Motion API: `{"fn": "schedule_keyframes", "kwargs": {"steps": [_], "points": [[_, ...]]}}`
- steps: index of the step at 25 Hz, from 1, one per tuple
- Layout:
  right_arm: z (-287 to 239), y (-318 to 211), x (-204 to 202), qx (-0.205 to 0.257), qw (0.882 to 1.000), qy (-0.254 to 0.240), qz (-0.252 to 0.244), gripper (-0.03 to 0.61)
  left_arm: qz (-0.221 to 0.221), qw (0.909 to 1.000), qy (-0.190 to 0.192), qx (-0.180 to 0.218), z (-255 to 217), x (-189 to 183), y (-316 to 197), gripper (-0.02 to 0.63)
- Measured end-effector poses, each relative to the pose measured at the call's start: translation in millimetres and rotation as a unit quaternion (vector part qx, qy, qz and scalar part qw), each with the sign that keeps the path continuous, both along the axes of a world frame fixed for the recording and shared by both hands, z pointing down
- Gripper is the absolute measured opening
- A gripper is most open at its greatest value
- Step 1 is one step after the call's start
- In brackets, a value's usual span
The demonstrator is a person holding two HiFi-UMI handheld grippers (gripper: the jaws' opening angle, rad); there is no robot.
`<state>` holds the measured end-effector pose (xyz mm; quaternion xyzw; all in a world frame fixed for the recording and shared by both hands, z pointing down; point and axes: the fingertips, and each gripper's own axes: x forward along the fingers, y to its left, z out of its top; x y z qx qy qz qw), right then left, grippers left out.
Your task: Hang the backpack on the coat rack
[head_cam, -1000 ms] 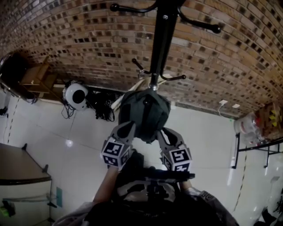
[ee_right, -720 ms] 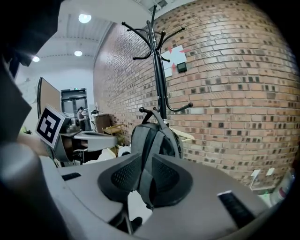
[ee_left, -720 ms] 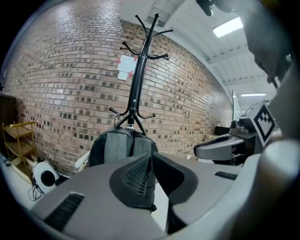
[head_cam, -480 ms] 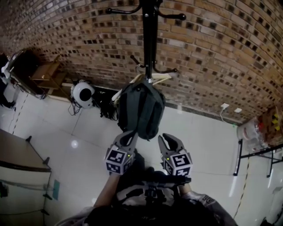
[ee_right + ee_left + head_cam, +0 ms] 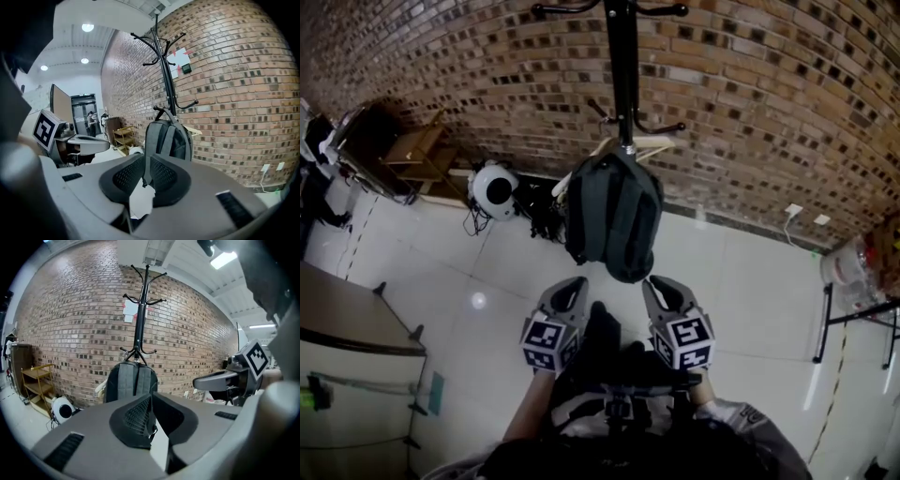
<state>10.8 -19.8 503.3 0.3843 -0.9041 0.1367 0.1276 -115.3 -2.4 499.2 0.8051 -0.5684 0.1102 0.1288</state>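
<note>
Backpack (image 5: 614, 216) on the coat rack (image 5: 622, 66), brick wall (image 5: 769, 112) behind, shelf (image 5: 412, 150) to its left.

Grey backpack (image 5: 167, 138) on coat rack (image 5: 164, 79) beyond closed tool (image 5: 146, 158).

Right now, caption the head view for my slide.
Backpack hung on the coat rack; left gripper and right gripper empty, clear of it.
</note>
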Motion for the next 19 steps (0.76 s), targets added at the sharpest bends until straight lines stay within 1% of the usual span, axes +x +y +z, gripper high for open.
{"fn": "schedule_keyframes", "kwargs": {"steps": [6,13,19], "points": [[-5.7,10.7,3.6,-0.019,1.000,-0.010,0.000,0.058,-0.001,0.9998,-0.008,-0.016,14.0,-1.2,12.7,0.017],[0.9,10.4,16.1,-0.012,1.000,-0.005,0.018,0.058,-0.004,0.9998,-0.017,-0.011,15.8,-4.8,10.1,0.017],[4.3,6.0,29.1,-0.009,0.999,-0.004,0.034,0.058,0.006,0.9994,-0.028,-0.020,23.6,0.8,7.0,0.017]]}}
